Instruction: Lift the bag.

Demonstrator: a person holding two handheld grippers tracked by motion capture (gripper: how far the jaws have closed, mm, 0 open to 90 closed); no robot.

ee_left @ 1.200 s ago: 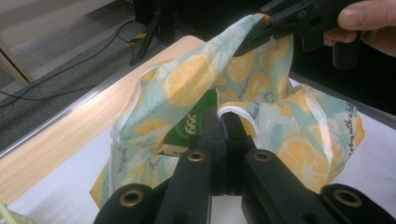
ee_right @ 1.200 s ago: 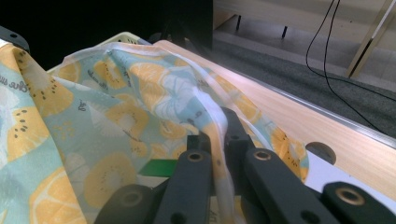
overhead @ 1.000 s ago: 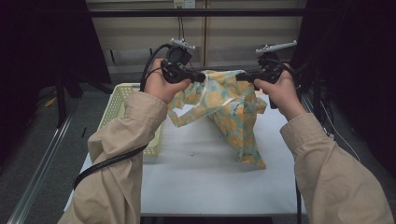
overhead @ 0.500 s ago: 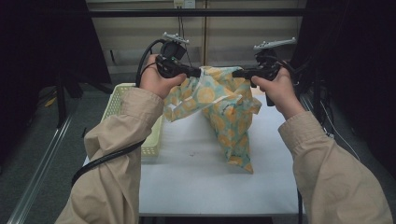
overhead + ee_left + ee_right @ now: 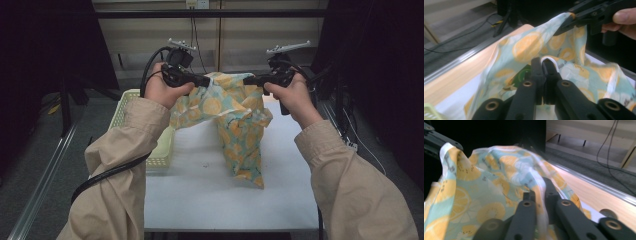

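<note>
A light blue cloth with orange citrus slices (image 5: 235, 117) hangs in the air over the white table (image 5: 200, 195), its lower end trailing down to the tabletop. My left gripper (image 5: 206, 80) is shut on the cloth's upper left edge, and my right gripper (image 5: 248, 79) is shut on its upper right edge. In the left gripper view the jaws pinch a white hem of the cloth (image 5: 524, 47), with the right gripper (image 5: 571, 17) farther off holding a corner. The right gripper view has the cloth (image 5: 486, 187) bunched between its jaws.
A pale yellow-green mesh basket (image 5: 162, 145) stands on the table's left side, partly behind my left forearm. A black cable (image 5: 107, 172) trails down from the left gripper. Dark curtains flank the table, and a beige wall panel with cables lies beyond.
Both grippers have risen with the cloth, lifting more of it off the table. The cloth now hangs in a narrower, longer drape.
</note>
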